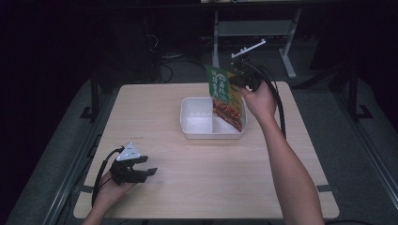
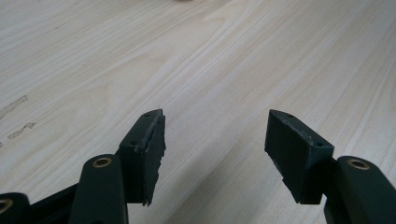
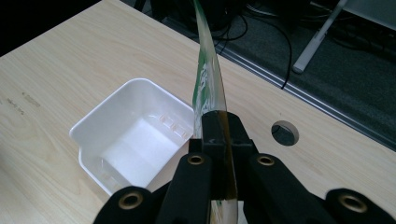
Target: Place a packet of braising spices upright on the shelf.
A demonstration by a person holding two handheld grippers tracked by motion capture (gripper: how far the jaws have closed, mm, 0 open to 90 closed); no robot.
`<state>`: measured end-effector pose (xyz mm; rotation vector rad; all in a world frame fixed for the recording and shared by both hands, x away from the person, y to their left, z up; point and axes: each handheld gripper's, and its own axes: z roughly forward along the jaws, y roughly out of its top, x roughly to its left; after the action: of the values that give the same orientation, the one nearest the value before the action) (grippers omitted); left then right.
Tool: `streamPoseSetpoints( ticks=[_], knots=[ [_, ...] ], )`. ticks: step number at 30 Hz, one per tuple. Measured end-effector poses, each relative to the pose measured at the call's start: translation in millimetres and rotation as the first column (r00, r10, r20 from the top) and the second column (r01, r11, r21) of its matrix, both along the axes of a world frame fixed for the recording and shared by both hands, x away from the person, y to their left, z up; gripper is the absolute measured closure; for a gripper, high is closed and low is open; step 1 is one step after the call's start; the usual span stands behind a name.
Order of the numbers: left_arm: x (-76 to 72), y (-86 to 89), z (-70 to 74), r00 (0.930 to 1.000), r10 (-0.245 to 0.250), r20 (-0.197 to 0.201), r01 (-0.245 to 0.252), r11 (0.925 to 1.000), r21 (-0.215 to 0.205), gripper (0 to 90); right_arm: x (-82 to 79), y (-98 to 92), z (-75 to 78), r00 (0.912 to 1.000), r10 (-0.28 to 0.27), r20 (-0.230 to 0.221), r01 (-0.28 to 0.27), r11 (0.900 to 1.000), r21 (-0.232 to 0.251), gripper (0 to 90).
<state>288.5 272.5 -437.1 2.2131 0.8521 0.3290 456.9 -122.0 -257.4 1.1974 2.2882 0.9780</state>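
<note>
Two grippers were in your hands: your right gripper (image 1: 241, 77) clenched a green packet (image 1: 225, 96) by its edge, tilted above the white tub (image 1: 197, 129) — your left gripper (image 1: 141, 171) rested released near the table (image 1: 211, 178) edge, well apart.

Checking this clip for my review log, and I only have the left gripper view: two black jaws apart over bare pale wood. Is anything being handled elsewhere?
Observer: Yes. The right gripper is shut on a flat green printed food pouch, pinching it edge-on.
Operator: Where is the pouch relative to the table?
Observer: It hangs over a white rectangular plastic tub, its lower end dipping inside the tub's right side.
Operator: Is the tub loaded?
Observer: Apart from the pouch end, its white floor looks bare.
Operator: And my left gripper?
Observer: The left gripper rests open near the table's front left corner, far from the tub.
</note>
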Motion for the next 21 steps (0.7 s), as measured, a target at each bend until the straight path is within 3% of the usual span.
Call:
streamPoseSetpoints(
  ticks=[13,21],
  knots=[
    [-0.3,-0.2,0.4,1.0,0.0,0.001,0.0,1.0,0.001,37.7,-0.6,-4.6,-5.9,0.9995,-0.002,-0.031,0.002,1.0,0.008,89.2],
    [-0.3,-0.9,0.0,1.0,-0.001,0.0,0.001,1.0,0.002,37.7,-4.2,-11.2,-13.4,0.9977,-0.006,-0.067,0.005,1.0,-0.015,88.3]
  ],
)
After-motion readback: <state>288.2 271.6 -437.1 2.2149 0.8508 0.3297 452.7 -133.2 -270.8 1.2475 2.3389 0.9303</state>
